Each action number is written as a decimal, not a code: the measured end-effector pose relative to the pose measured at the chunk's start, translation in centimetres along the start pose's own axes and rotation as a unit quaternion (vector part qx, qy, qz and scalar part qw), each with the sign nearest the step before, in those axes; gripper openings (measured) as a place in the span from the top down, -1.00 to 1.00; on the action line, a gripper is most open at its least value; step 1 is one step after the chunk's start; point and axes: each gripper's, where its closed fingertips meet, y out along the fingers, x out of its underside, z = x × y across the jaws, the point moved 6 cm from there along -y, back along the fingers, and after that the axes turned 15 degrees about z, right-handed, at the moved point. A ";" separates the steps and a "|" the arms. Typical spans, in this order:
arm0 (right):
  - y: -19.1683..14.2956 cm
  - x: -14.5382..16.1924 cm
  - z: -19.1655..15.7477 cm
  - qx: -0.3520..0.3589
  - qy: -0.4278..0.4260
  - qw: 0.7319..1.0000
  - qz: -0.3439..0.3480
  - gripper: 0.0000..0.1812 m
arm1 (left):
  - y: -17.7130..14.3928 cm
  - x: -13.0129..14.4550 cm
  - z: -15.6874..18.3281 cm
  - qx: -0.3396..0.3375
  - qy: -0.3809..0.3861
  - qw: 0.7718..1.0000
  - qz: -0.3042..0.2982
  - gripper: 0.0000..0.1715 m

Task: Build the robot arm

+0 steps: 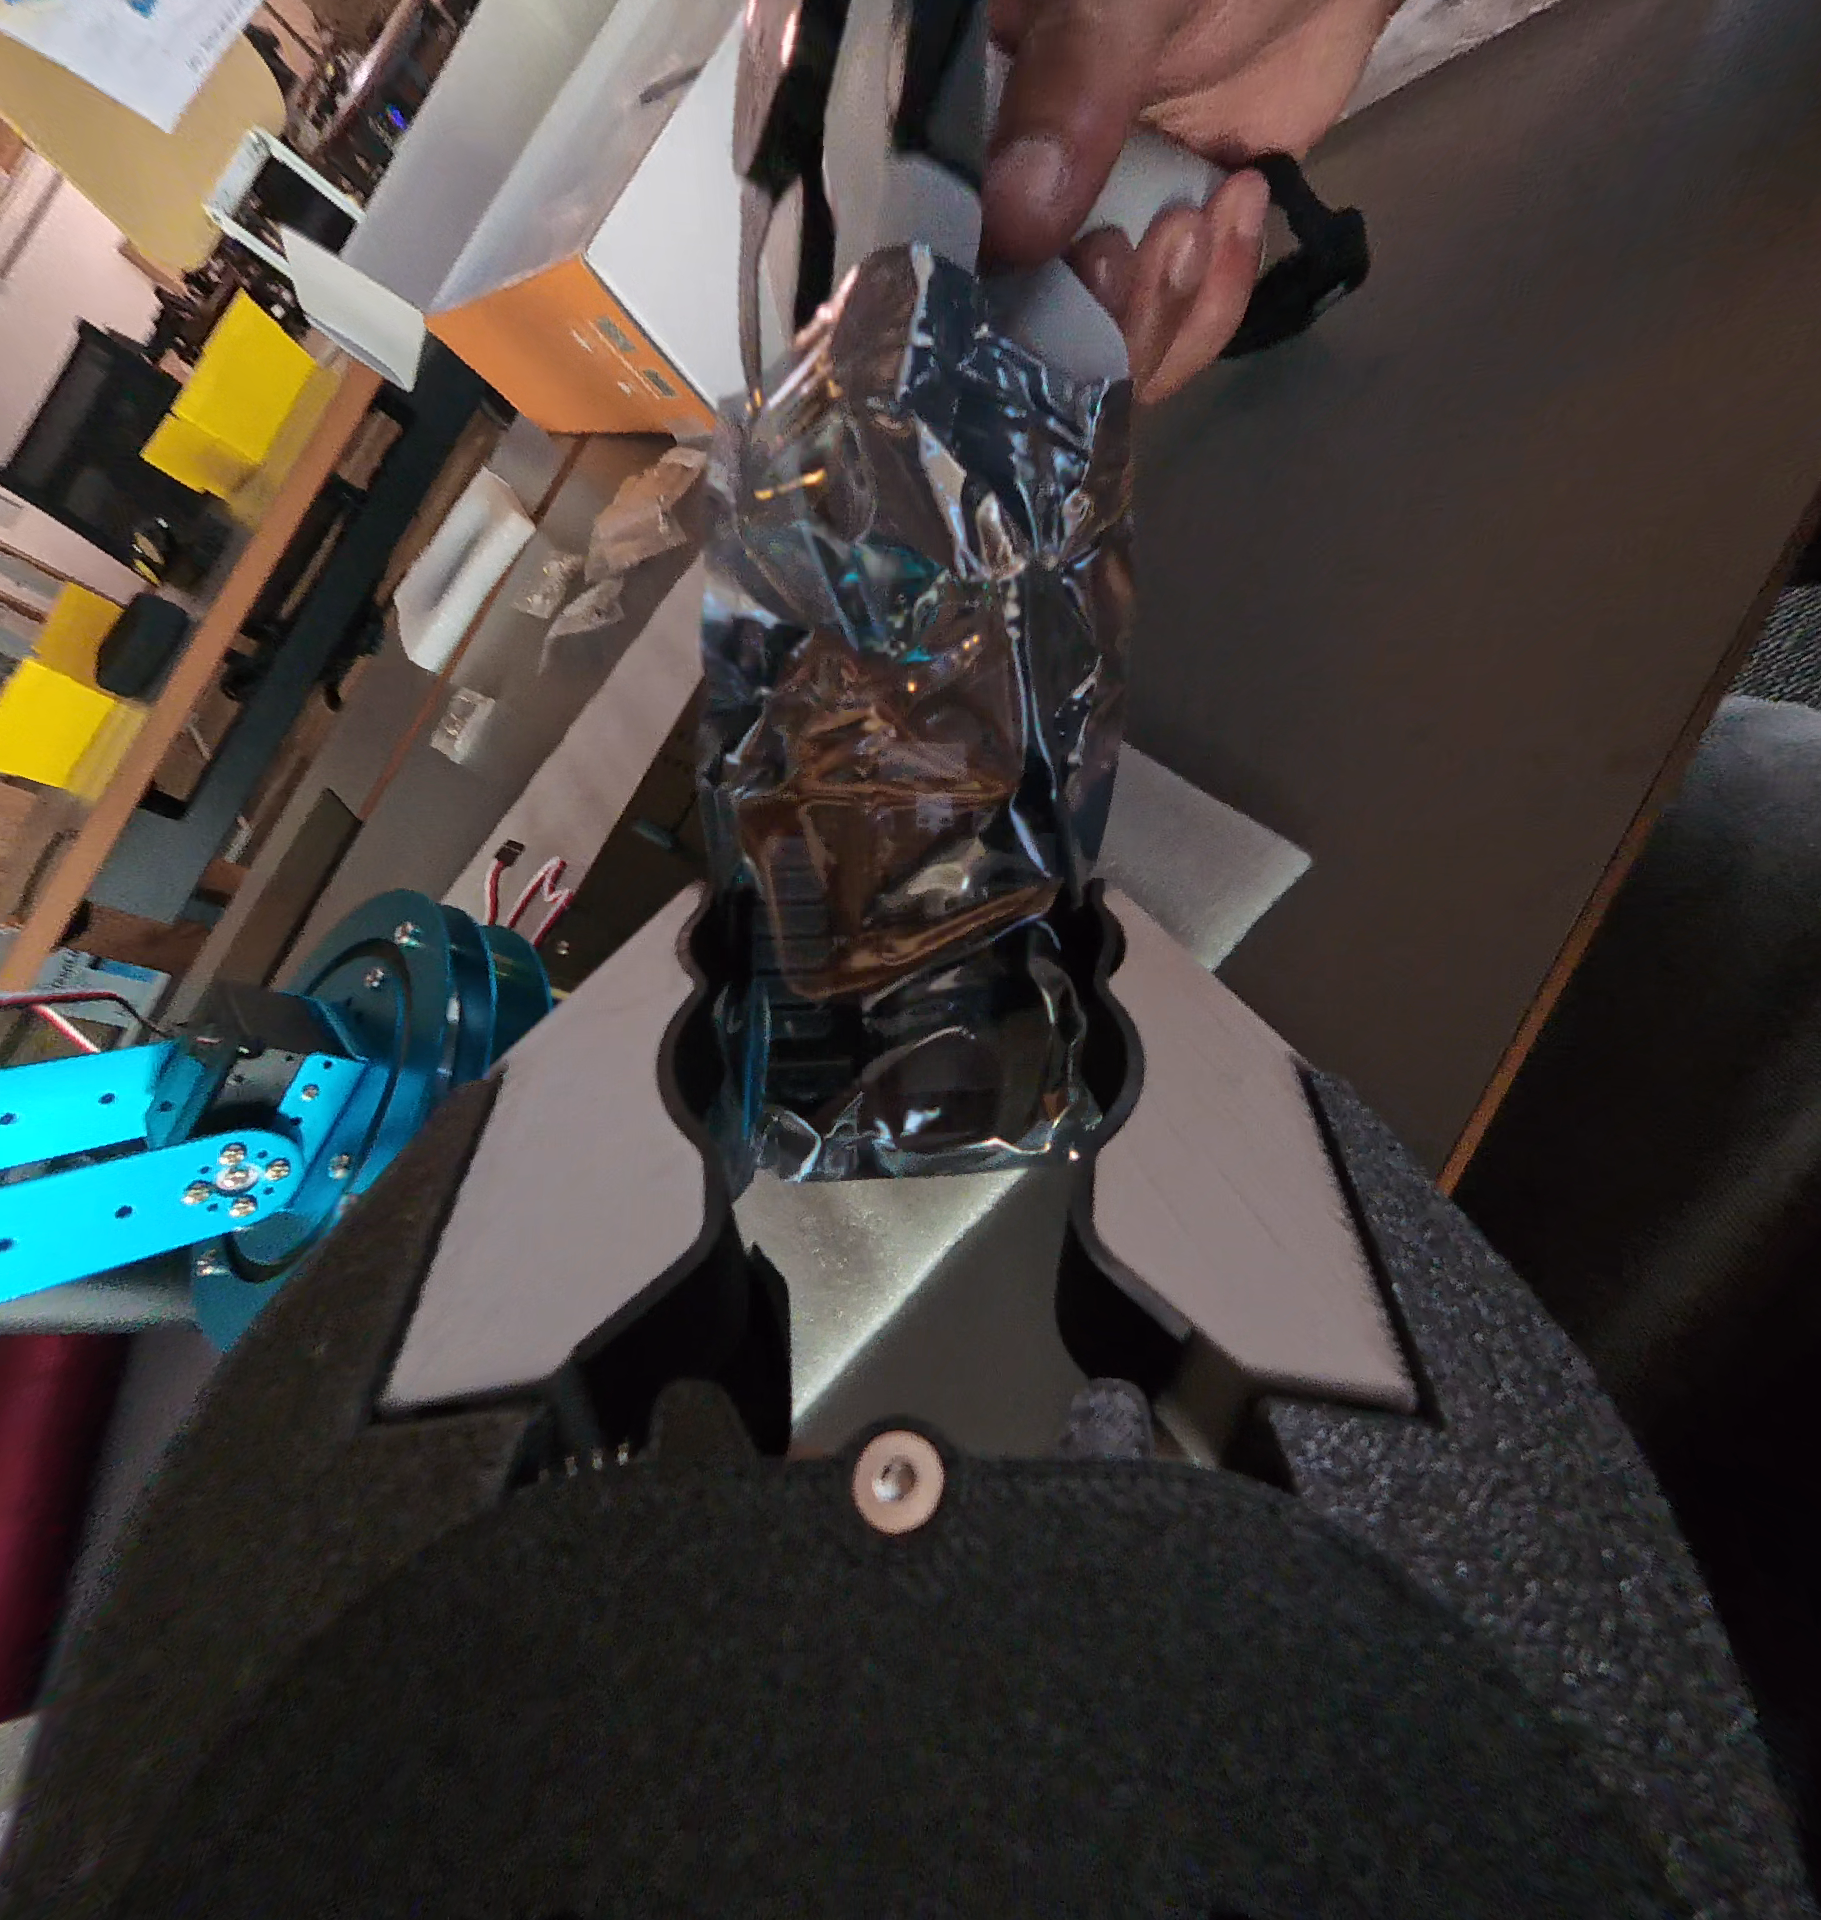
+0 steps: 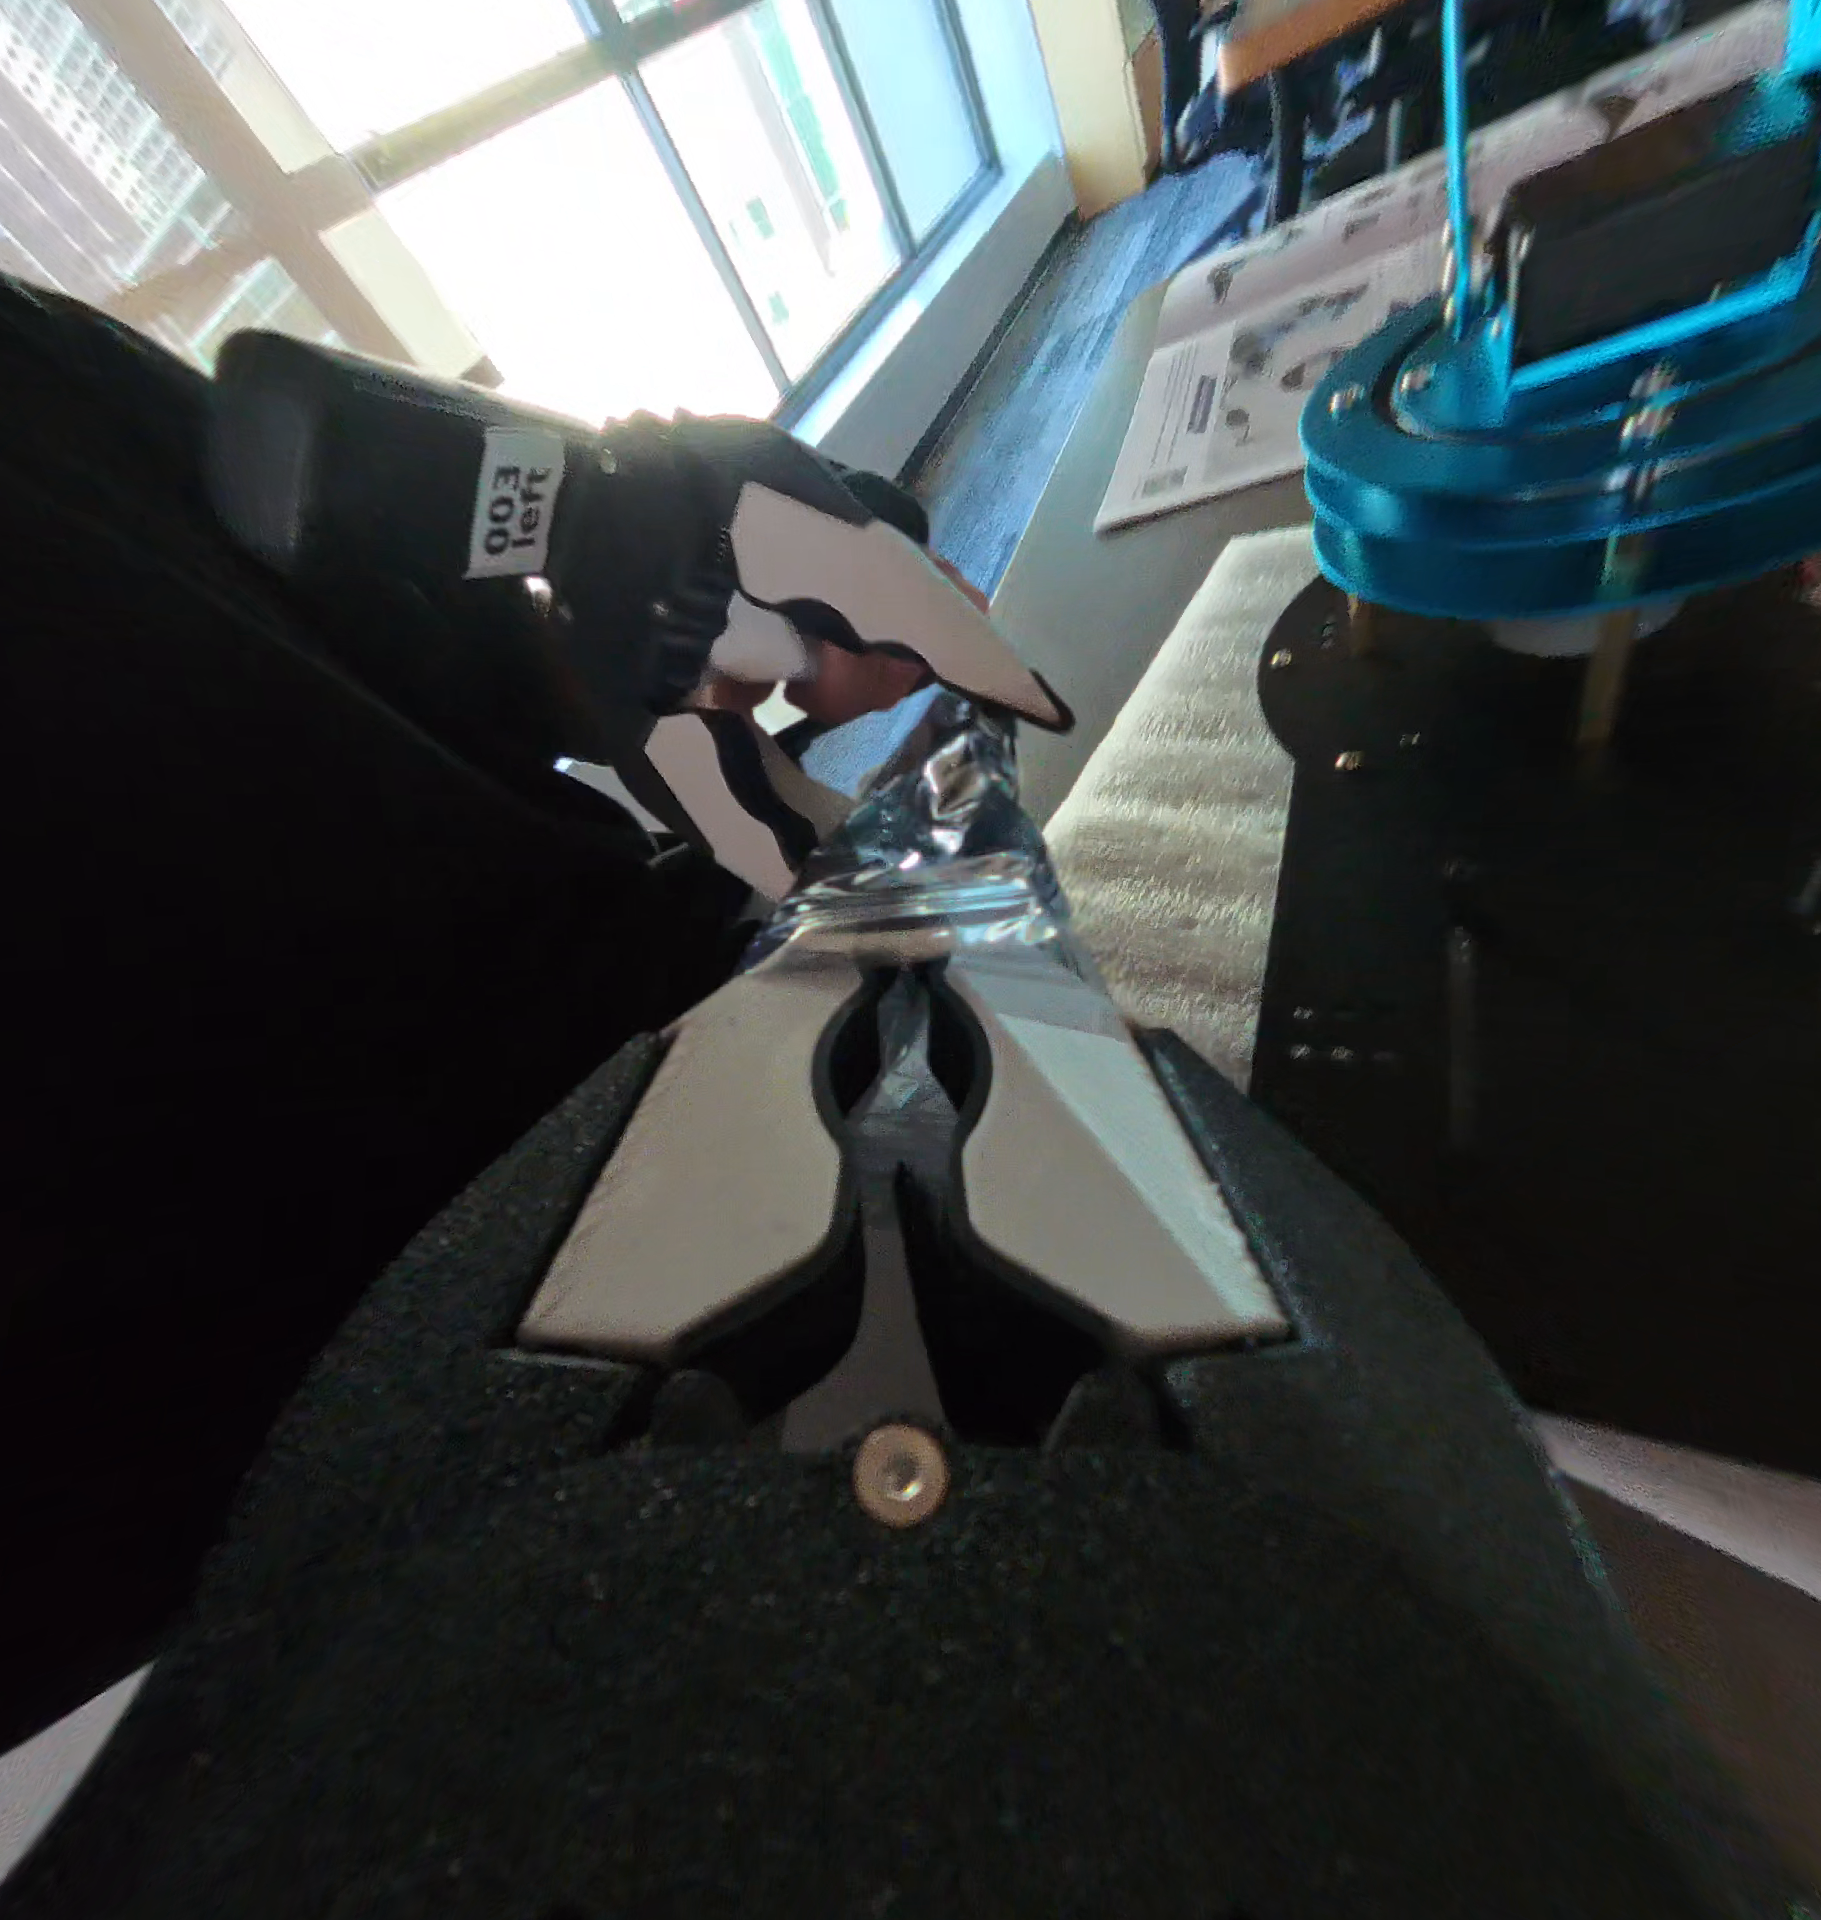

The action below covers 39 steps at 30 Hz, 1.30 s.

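Bright windows [image 2: 532,208] back a cluttered table [image 1: 1405,623]. Left claw [image 1: 901,1049] is clamped on the lower end of a crinkled silver foil bag [image 1: 916,675]. Right claw [image 2: 911,982] pinches the bag's far end, fingers nearly together. Beside them stands a blue metal robot arm [image 1: 262,1091].

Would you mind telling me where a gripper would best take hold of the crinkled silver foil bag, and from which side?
Probably at a flat sealed end, approached end-on. The crinkled silver foil bag bulges in the middle, but its ends are thin. The right gripper is shut on one such edge; the left gripper grips the opposite end, with the blue metal robot arm close beside.
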 end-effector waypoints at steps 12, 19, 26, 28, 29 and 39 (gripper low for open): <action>0.1 0.8 -1.4 -0.033 -0.077 0.995 -0.047 1.00 | -0.1 -0.3 0.7 -0.020 0.046 0.999 -0.008 0.21; 0.3 1.1 -1.0 0.013 -0.144 0.986 -0.077 1.00 | 0.2 -0.2 0.9 -0.035 0.060 0.997 -0.021 0.23; 0.6 0.7 -1.1 0.048 -0.178 0.979 -0.088 1.00 | 0.0 -0.5 0.7 -0.053 0.063 0.996 -0.026 0.23; 0.5 0.6 -1.1 0.046 -0.176 0.980 -0.084 1.00 | -0.1 -0.6 0.7 -0.057 0.067 0.996 -0.020 0.23; 0.5 0.6 -0.9 0.054 -0.176 0.979 -0.084 1.00 | -0.1 -0.7 0.6 -0.060 0.071 0.996 -0.018 0.23; 0.7 1.2 -1.0 0.022 -0.140 0.987 -0.082 1.00 | -0.4 -0.6 1.3 -0.054 0.090 0.994 -0.012 0.24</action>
